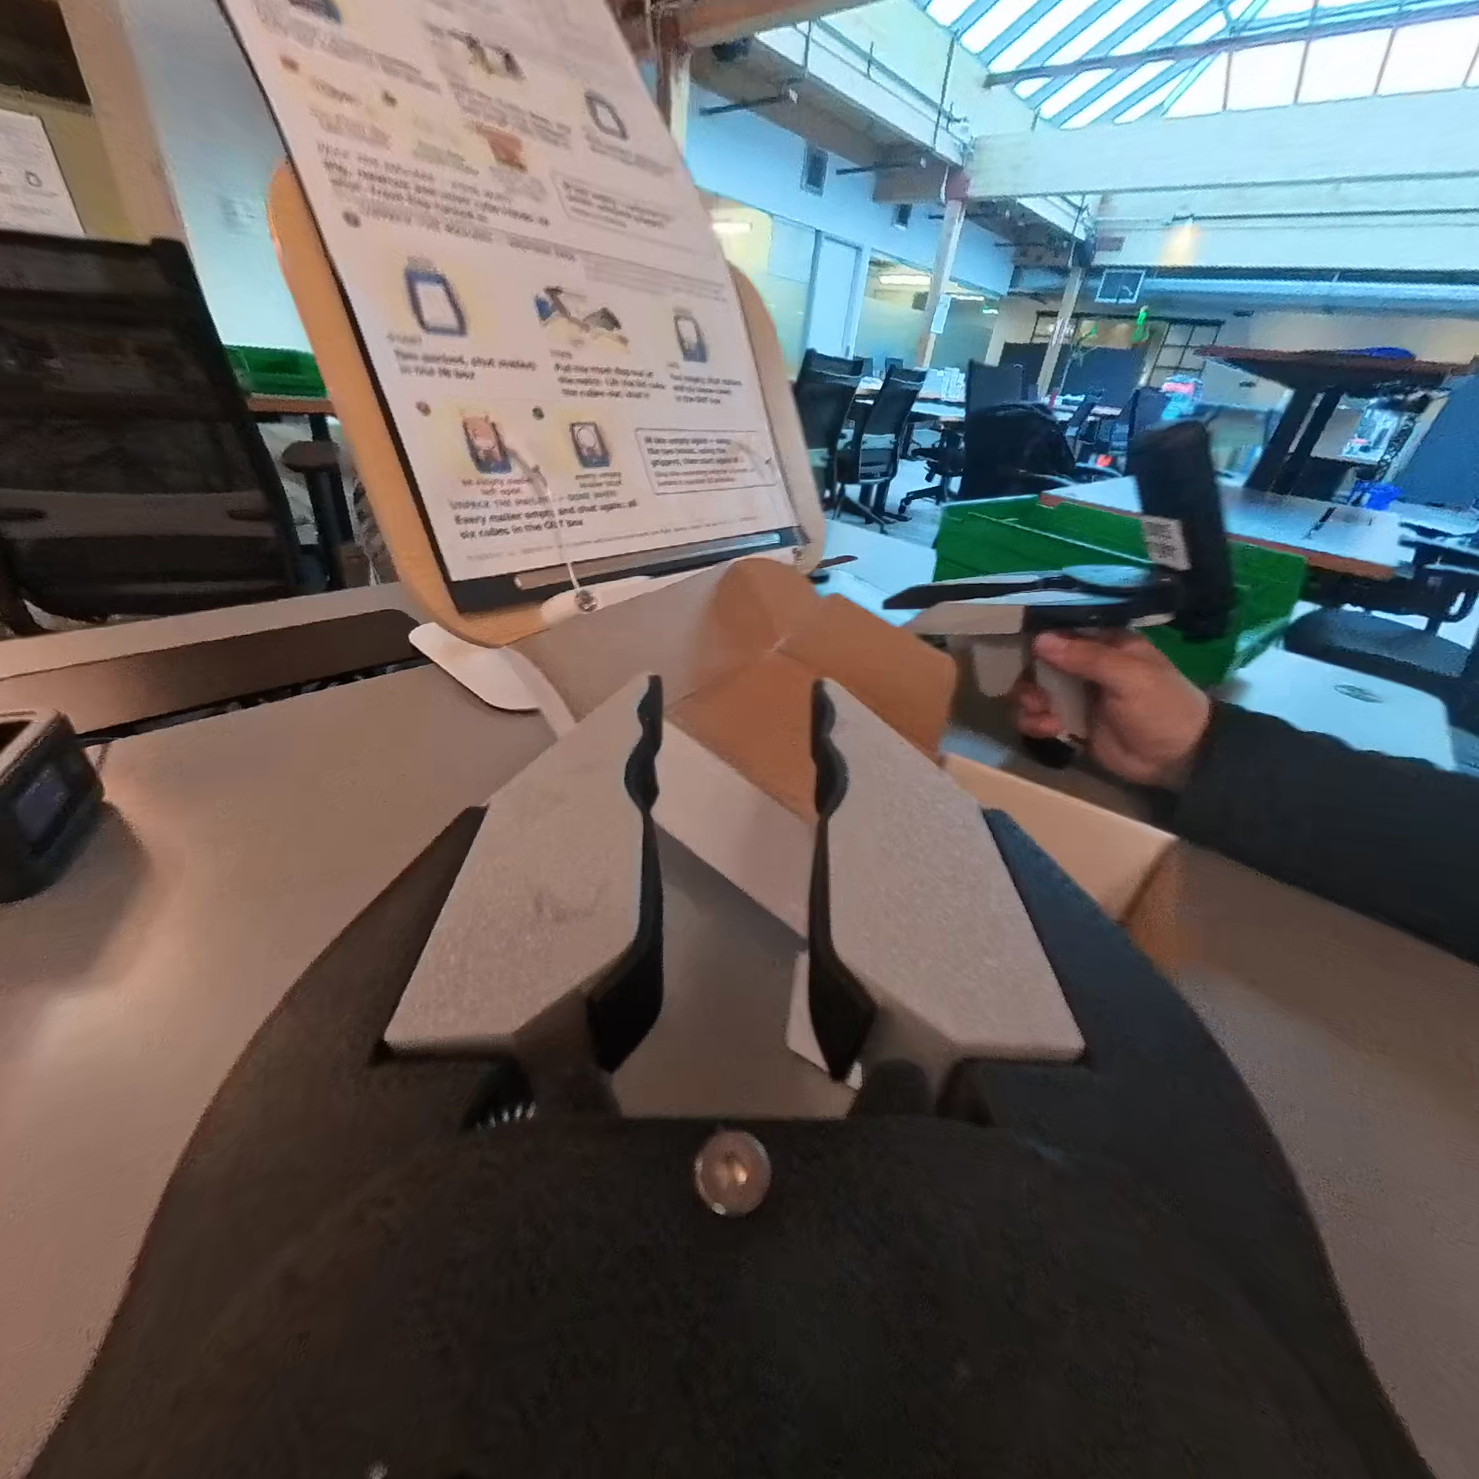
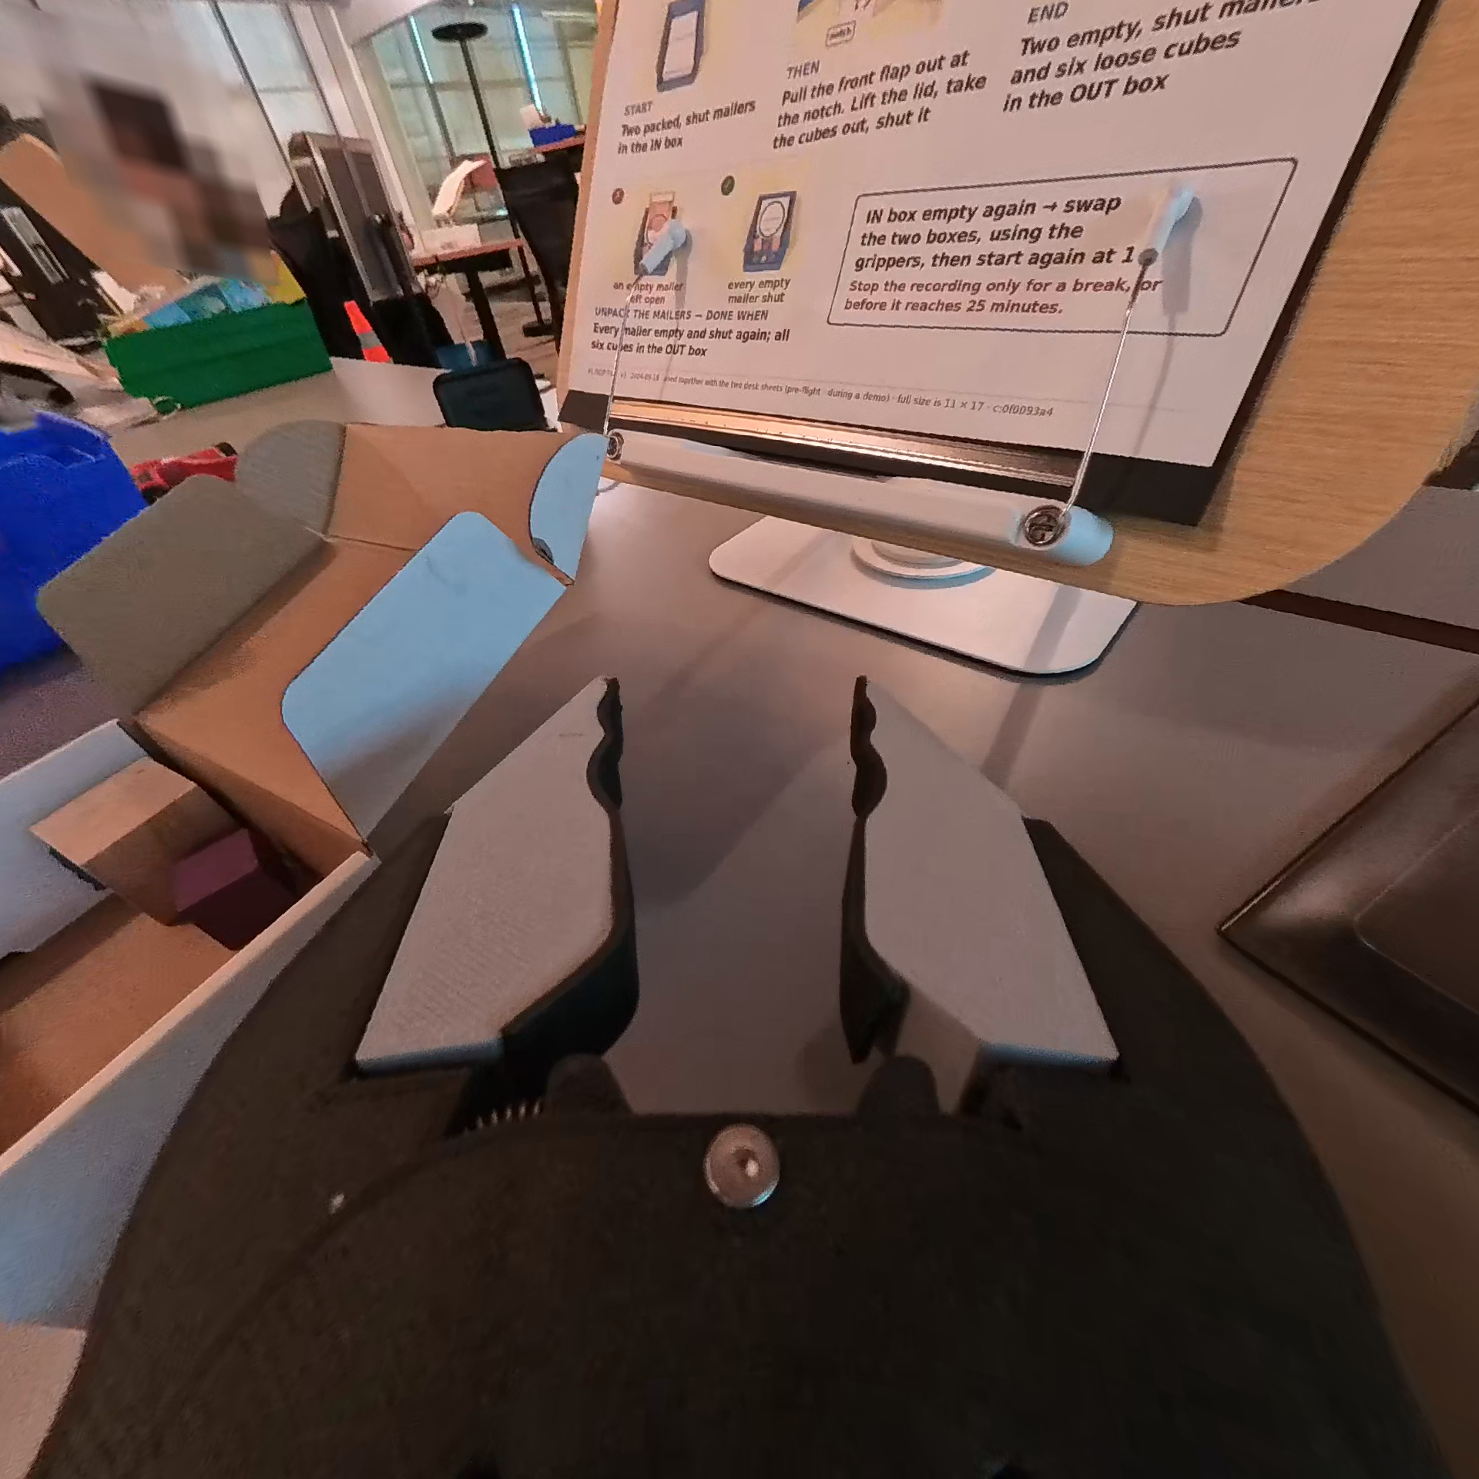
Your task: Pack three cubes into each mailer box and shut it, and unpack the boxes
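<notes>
Left gripper (image 1: 736, 720), grey fingers with black pads: jaws part open, a white-faced cardboard flap (image 1: 720, 864) of the open mailer box (image 1: 808, 664) between them; whether the pads grip it cannot be told, the frame is blurred. Box body runs to 3 o'clock, cut by the person's dark sleeve (image 1: 1320, 808).

Right gripper (image 2: 736, 720): jaws wide apart, nothing between them, only dark grey tabletop (image 2: 736, 800) beyond. In the left wrist view it shows side-on at 2 o'clock, held in a hand (image 1: 1120, 704).

At 9 o'clock of the right gripper, the same brown-lined mailer box (image 2: 264, 640) stands with lid raised; a dark magenta cube (image 2: 224, 888) shows inside, half hidden by an inner flap. Other cubes not visible.

At 12 o'clock, a printed instruction sheet (image 2: 960, 240) on a wooden stand, top cut off. Green bin (image 2: 216, 352) at 10 o'clock, far back. Mosaic patch covers upper left.
</notes>
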A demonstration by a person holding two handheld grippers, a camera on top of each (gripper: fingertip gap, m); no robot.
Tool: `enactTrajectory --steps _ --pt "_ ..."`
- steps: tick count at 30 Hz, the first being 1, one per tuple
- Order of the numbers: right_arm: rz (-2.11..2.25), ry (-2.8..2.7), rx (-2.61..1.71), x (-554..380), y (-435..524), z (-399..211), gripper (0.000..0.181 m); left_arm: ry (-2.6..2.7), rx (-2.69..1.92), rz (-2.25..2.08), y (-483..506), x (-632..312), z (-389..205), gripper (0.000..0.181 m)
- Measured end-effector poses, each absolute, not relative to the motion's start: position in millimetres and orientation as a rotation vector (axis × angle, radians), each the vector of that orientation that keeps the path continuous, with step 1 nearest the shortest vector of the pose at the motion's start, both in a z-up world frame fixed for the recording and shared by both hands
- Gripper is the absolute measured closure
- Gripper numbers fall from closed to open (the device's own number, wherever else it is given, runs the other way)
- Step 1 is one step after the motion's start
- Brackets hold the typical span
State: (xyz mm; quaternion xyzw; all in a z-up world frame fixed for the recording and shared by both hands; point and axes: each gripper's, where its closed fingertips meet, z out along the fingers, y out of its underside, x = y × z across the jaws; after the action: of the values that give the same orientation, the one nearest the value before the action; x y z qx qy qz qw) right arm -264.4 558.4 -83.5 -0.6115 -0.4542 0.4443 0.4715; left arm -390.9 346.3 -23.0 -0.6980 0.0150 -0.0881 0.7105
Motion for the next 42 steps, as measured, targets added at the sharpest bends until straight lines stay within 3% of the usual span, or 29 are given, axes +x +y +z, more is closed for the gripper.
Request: enactTrajectory --steps 3,7,11,18,22,26,38,42 --pt "1.107 -1.108 -1.508 -264.4 559.1 -83.8 0.126 0.109 -1.611 -0.141 309.0 -362.0 1.7 0.131" --pt "1.138 -1.100 -1.518 -265.5 559.5 -83.7 0.125 0.259 -1.763 -0.005 245.7 -344.3 37.3 0.126" --pt "1.138 -1.104 -1.508 -265.8 556.5 -83.0 0.125 0.305 -1.978 0.191 178.0 -388.8 52.3 0.120" --pt "1.117 -1.108 -1.479 -264.1 551.4 -81.0 0.126 0.295 -2.447 0.279 80.6 -498.2 -23.7 0.120" --pt "1.100 -1.109 -1.460 -262.9 548.2 -79.8 0.125 0.342 -2.588 0.155 57.1 -520.1 -78.1 0.129" --pt "1.056 -1.099 -1.419 -260.5 545.9 -76.3 0.125 0.444 -2.690 0.050 47.2 -523.2 -120.6 0.127" --pt "1.019 -1.069 -1.425 -259.0 550.2 -75.7 0.124 0.778 -2.816 -0.230 36.2 -486.3 -162.7 0.137" --pt "1.044 -1.064 -1.425 -258.4 550.1 -74.7 0.126 0.817 -2.816 -0.119 47.5 -493.4 -167.1 0.160"
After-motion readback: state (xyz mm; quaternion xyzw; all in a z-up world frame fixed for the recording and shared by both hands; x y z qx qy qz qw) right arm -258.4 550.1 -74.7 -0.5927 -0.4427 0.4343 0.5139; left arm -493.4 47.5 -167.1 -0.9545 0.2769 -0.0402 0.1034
